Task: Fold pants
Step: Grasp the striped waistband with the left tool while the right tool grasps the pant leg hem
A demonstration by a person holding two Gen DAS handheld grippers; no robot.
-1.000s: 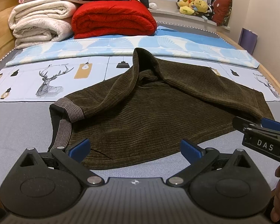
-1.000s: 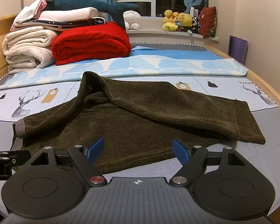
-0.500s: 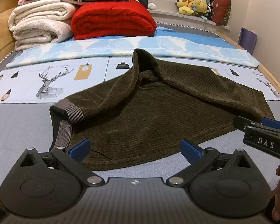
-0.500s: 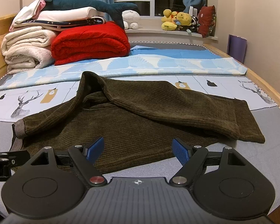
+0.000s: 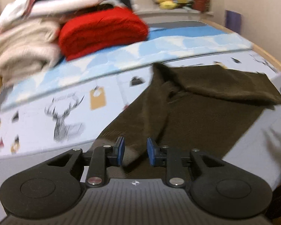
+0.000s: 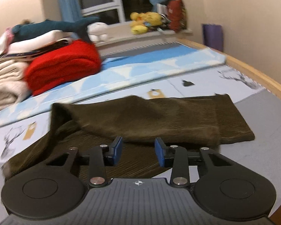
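Dark brown corduroy pants [image 5: 196, 108] lie partly folded on the bed, one leg doubled over on the far side. In the left wrist view my left gripper [image 5: 134, 151] is low over the grey waistband end [image 5: 129, 155], jaws partly closed with a gap, cloth between the blue pads but not pinched. In the right wrist view the pants [image 6: 149, 120] fill the middle, and my right gripper [image 6: 138, 153] sits low over the near edge of the cloth, jaws narrowed, still apart. Both views are motion-blurred.
A red blanket [image 5: 103, 31] and cream blankets [image 5: 22, 50] are stacked at the bed's head, with a teal shark plush [image 6: 52, 26] on top. Plush toys [image 6: 146, 21] sit on the windowsill. A wooden bed rail [image 6: 252, 73] runs along the right.
Both grippers have moved forward and down onto the pants and both jaws have narrowed from wide open. The left one has shifted to the waistband end, the right toward the leg end.
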